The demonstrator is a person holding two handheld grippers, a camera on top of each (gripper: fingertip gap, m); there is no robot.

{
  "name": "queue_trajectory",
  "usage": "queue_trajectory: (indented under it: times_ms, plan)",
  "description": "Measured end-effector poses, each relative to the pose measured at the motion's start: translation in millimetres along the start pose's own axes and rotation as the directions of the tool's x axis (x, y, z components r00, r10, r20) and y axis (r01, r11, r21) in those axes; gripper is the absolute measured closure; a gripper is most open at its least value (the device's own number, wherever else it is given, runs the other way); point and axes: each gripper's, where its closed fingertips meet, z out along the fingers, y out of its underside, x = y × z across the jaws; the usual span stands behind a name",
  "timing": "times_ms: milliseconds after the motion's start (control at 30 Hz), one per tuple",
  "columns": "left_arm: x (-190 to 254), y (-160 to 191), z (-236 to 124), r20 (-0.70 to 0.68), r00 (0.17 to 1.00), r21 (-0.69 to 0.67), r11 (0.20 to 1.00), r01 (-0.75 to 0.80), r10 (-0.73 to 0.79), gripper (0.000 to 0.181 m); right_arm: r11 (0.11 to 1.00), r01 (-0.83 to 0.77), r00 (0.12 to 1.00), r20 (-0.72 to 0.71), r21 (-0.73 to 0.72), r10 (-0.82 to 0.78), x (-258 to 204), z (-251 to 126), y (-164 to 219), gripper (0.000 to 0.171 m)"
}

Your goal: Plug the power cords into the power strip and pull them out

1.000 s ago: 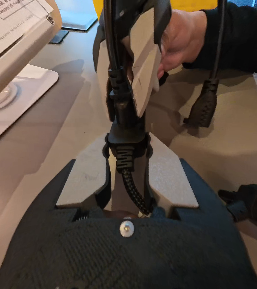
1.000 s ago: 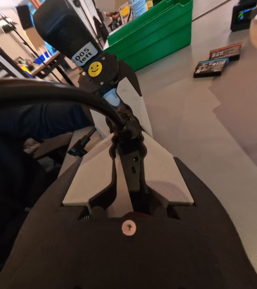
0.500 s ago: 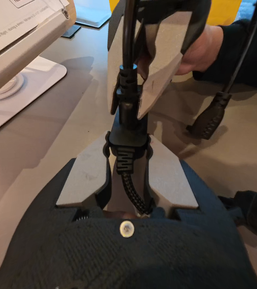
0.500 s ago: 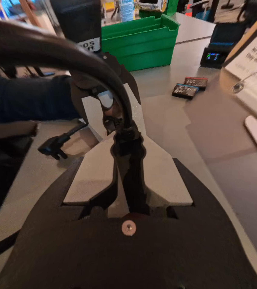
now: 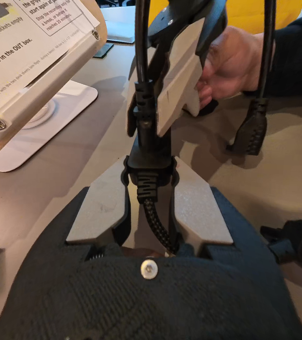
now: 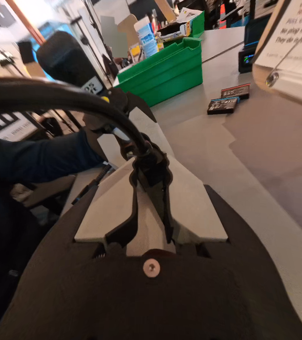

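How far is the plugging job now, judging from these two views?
In hand: the left gripper clamps the power strip by its braided-cable end; the right gripper grips a cord plug at the strip, whether going in or out is unclear. Left: another plug hangs free. Nothing clearly finished.

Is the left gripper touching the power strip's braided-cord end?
Touching. The left wrist view shows the left gripper with both fingertips pressed against the sides of the power strip, no gap.

A green plastic bin [image 6: 165, 73] stands on the grey table [image 6: 238, 165], near two flat black packs [image 6: 227, 101].
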Motion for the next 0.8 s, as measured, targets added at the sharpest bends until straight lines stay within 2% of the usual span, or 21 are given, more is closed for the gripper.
queue_trajectory:
  times_ms: [67,267,433,533,700,800]
  plan:
    - [0,1,3,0.01,1.0,-0.006,1.0,-0.007,0.007,0.139,1.0,-0.027,1.0,0.01,0.007,0.027,2,-2,0,0.146]
    - [-14,2,9,0.14,0.989,-0.031,0.999,-0.032,0.036,0.139,0.999,0.043,0.99,-0.136,0.021,-0.04,15,0,-6,0.146]
    - [-19,5,14,0.2,0.979,-0.065,0.998,-0.017,0.03,0.139,0.976,0.207,0.932,-0.292,-0.063,-0.217,25,-3,-5,0.148]
    - [-18,4,13,0.207,0.978,-0.06,0.998,-0.009,0.021,0.139,0.965,0.247,0.908,-0.327,-0.085,-0.262,26,-2,-6,0.148]
    - [-20,5,15,0.232,0.972,-0.076,0.997,-0.013,0.03,0.139,0.987,0.16,0.932,-0.327,-0.018,-0.157,28,-1,-7,0.149]
    - [-19,-6,11,0.23,0.973,-0.002,1.0,-0.026,0.026,0.139,0.982,-0.031,0.985,-0.159,0.185,0.061,15,-5,-22,0.148]
